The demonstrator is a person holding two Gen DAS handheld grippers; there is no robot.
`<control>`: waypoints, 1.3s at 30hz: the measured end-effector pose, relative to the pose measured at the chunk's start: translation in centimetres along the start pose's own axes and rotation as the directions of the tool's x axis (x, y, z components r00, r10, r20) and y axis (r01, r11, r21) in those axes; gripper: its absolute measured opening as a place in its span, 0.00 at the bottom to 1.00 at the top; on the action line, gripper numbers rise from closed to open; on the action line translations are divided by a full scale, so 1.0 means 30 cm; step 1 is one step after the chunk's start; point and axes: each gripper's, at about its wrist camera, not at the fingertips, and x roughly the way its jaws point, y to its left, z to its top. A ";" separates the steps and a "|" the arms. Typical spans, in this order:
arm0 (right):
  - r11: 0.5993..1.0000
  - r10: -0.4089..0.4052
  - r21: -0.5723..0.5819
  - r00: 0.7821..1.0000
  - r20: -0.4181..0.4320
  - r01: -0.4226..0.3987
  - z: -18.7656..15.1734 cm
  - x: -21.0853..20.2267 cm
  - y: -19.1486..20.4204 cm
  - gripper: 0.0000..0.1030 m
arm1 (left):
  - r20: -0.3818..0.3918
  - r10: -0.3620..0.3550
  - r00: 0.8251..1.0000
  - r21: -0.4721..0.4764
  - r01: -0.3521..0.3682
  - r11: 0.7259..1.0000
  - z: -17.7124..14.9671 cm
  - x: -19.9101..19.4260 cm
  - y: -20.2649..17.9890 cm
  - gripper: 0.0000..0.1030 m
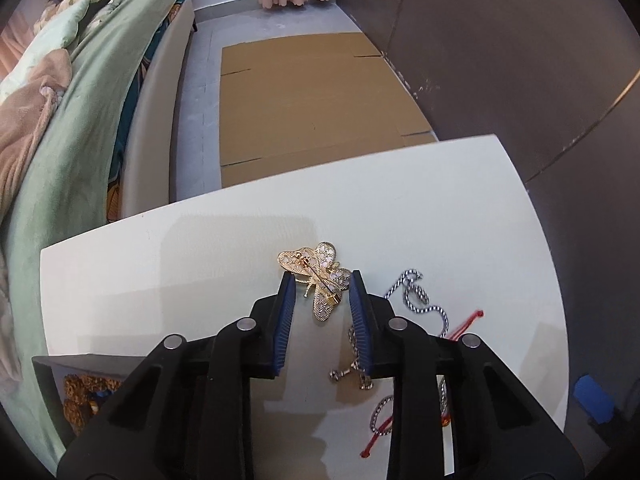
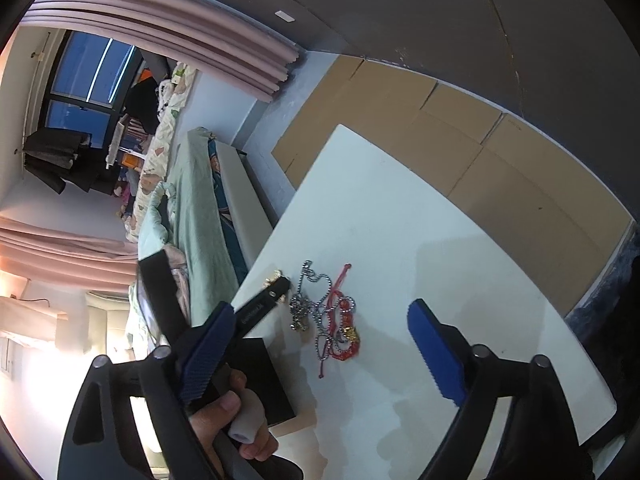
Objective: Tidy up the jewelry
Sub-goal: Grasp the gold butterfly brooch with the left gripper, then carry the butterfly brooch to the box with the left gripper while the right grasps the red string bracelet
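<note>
Gold butterfly brooch [image 1: 320, 280] lies on the white worktop [image 1: 440, 208], flanked by the left hand-held gripper [image 1: 322, 280], whose narrowed jaws are not yet pressing it. Just right lies a silver chain [image 1: 420, 296]. The right hand-held gripper [image 2: 320, 320] hangs wide open above the tangled jewelry.

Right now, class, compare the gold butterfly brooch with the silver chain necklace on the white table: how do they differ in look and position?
The butterfly brooch is gold, flat and rigid; the silver chain necklace is a limp, twisted strand lying in loops. The brooch sits between the left gripper's blue pads, which are not visibly pressing it; the chain lies outside them, beside red cord. Both rest on the white table.
</note>
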 end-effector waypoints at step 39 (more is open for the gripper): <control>0.788 -0.443 -0.456 0.895 0.046 0.413 -0.171 0.294 0.193 0.09 | 0.211 -0.297 0.931 -0.052 0.314 0.948 -0.255 -0.365 0.335 0.12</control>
